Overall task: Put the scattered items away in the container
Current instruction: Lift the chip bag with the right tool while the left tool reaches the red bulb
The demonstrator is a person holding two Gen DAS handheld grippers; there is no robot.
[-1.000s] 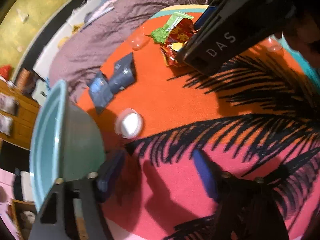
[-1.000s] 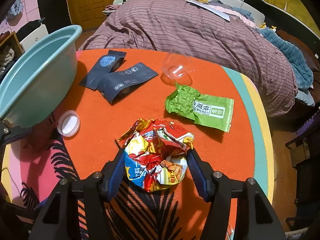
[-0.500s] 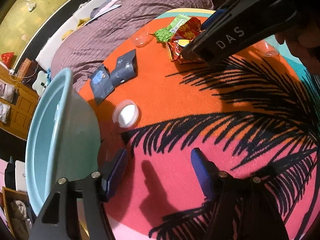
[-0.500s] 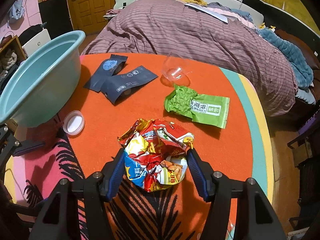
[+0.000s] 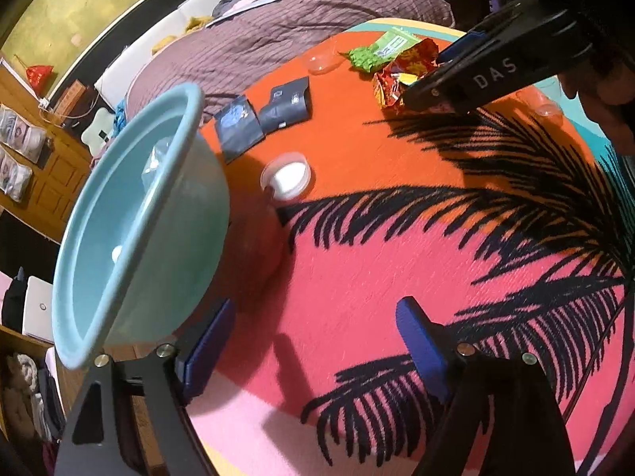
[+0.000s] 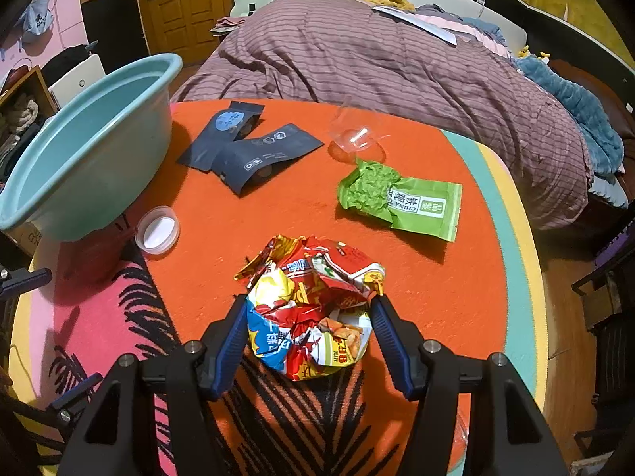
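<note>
Left wrist view looks steeply down, close over the near pink part of the desk (image 5: 337, 297), teal basin (image 5: 131, 214) at left. Right wrist view looks down from the near edge toward the bed (image 6: 397, 59). Both share basin, white lid (image 5: 286, 175), dark pouches (image 6: 254, 150).

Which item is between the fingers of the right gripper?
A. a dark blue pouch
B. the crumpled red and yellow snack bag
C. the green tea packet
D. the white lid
B: in the right wrist view, the right gripper has the crumpled red and yellow snack bag between its two blue fingers.
</note>
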